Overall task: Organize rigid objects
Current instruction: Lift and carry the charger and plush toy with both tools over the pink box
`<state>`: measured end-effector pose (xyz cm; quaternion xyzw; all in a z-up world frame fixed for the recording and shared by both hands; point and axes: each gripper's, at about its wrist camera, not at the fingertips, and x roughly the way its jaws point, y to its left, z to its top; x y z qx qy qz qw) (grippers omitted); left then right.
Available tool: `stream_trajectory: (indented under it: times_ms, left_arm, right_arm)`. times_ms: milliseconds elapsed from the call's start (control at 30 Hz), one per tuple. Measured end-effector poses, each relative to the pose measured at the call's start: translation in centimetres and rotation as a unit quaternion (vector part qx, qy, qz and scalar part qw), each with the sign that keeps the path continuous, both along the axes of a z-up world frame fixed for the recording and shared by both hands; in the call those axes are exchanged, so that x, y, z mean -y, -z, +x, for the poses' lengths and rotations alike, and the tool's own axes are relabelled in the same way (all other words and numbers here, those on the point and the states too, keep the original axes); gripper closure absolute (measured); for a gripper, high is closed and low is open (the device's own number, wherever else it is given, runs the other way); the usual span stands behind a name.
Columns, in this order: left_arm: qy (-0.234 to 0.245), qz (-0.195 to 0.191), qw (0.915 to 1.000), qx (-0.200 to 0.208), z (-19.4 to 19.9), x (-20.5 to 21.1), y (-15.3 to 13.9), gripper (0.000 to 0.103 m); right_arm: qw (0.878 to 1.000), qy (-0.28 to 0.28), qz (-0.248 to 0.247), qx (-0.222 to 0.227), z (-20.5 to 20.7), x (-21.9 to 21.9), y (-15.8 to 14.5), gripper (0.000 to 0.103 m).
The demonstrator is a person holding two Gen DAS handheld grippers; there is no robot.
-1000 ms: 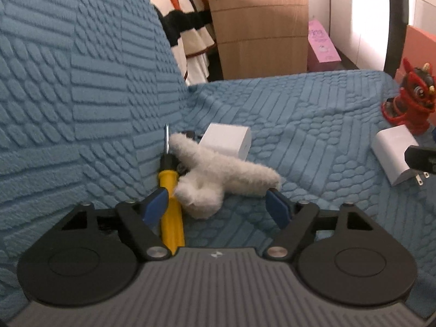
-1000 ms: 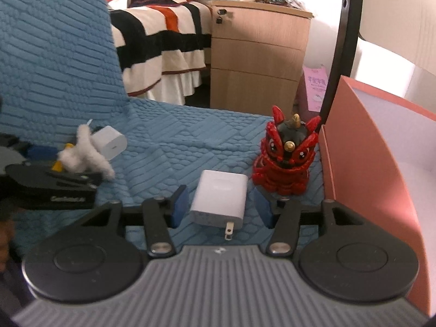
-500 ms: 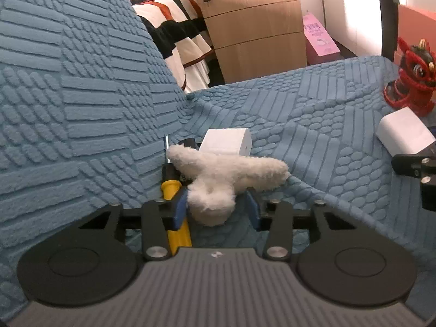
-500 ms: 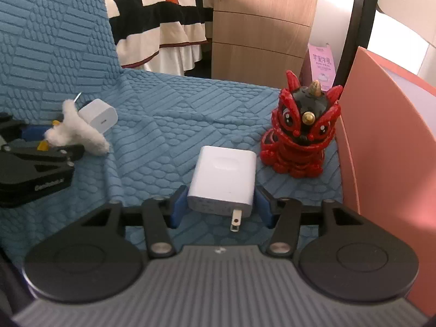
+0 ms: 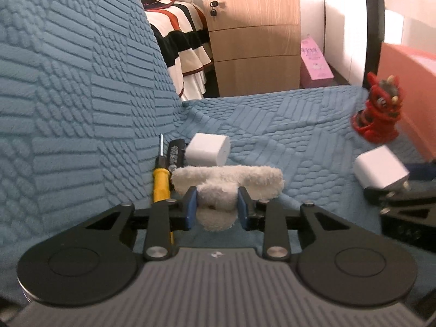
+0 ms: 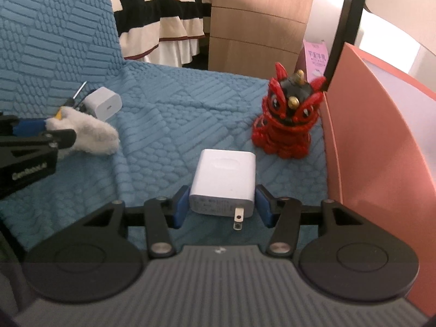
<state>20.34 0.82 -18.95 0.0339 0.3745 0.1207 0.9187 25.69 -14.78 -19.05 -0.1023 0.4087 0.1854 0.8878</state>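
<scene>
The blue textured sofa cover (image 5: pixel 272 125) spreads under everything I work on, with the salmon-pink box (image 6: pixel 381 150) standing at its right end. Just beside that box sits the red lion figurine (image 6: pixel 288 120), upright on the cover. My left gripper (image 5: pixel 216 207) is closing its jaws on the white fluffy toy (image 5: pixel 226 179), its blue pads pressed into the fluff. My right gripper (image 6: pixel 222 207) is clamped narrow on a white charger (image 6: pixel 224 179), prongs pointing back at me. A second, smaller charger (image 5: pixel 208 150) lies behind the toy, next to a yellow-handled screwdriver (image 5: pixel 160 182) against the backrest.
</scene>
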Motion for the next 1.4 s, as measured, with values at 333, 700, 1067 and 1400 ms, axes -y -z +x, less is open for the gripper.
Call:
stream_trajectory:
  times_ms: [333, 700, 1067, 1400]
  left_arm:
    - [0.012, -0.086, 0.9962, 0.010, -3.9, 3.0, -1.0, 0.067]
    - [0.010, -0.149, 0.9883, -0.030, -5.5, 2.4, 0.1, 0.067]
    - [-0.009, -0.188, 0.9804, -0.057, -4.1, 1.5, 1.4, 0.045]
    - [-0.001, -0.172, 0.9834, -0.057, -3.2, 1.9, 1.7, 0.045]
  right_arm:
    - [1.000, -0.002, 0.003, -0.006, -3.8, 0.9, -1.0, 0.049]
    - [0.999, -0.001, -0.004, -0.032, -5.9, 1.9, -1.7, 0.049]
    - [0.998, 0.022, 0.016, -0.054, -4.6, 2.8, -0.7, 0.043]
    - [0.998, 0.014, 0.012, -0.052, -3.9, 2.0, 0.3, 0.050]
